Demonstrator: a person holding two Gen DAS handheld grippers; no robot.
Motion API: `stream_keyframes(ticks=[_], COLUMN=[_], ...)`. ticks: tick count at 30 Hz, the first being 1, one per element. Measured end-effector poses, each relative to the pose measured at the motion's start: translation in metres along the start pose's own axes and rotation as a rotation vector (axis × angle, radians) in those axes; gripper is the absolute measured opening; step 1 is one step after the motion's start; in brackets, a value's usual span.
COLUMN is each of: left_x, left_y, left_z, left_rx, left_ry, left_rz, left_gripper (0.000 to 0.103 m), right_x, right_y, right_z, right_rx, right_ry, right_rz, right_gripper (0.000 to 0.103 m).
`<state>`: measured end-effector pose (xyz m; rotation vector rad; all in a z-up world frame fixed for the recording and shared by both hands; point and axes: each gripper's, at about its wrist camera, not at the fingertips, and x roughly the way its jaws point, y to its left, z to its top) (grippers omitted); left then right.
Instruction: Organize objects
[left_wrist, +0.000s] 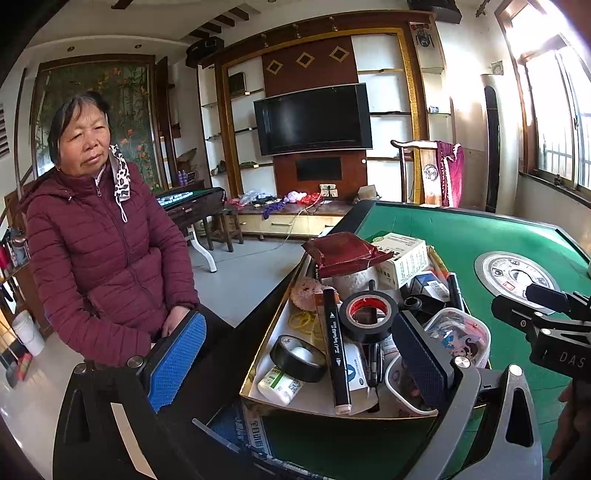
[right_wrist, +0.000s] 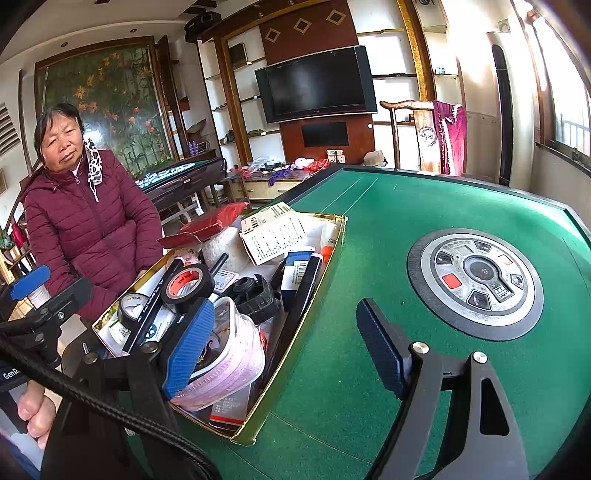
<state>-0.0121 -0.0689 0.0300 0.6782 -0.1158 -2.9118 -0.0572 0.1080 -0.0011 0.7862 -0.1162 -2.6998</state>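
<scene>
A shallow gold-rimmed box (left_wrist: 314, 408) sits on the green table, heaped with small things. Among them are a black tape roll with a red core (left_wrist: 369, 314), a second black tape roll (left_wrist: 299, 358), a black marker (left_wrist: 336, 354), a white carton (left_wrist: 402, 254) and a dark red packet (left_wrist: 343, 253). A clear pink-patterned lidded tub (left_wrist: 458, 332) sits at the box's near right. My left gripper (left_wrist: 299, 365) hovers open over the box's near end, holding nothing. My right gripper (right_wrist: 288, 350) is open and straddles the box's right wall (right_wrist: 300, 334), with the tub (right_wrist: 229, 354) beside its left pad.
A person in a maroon jacket (left_wrist: 103, 251) stands close to the table's left edge by the box. The green felt (right_wrist: 369, 229) has a round control disc (right_wrist: 476, 284) at its centre. A wooden chair (left_wrist: 424, 170) stands beyond the far edge.
</scene>
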Motion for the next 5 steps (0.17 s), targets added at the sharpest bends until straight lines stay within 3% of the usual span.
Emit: stream_keyframes(ticks=[5], left_x=[0.0002], left_y=[0.0008], left_z=[0.0016], left_rx=[-0.008], left_ry=[0.006], left_rz=[-0.013], left_gripper=[0.099], right_x=[0.0000], right_y=[0.0003], right_z=[0.0001], right_rx=[0.001], right_ry=[-0.001], right_rz=[-0.001], right_gripper=[0.080])
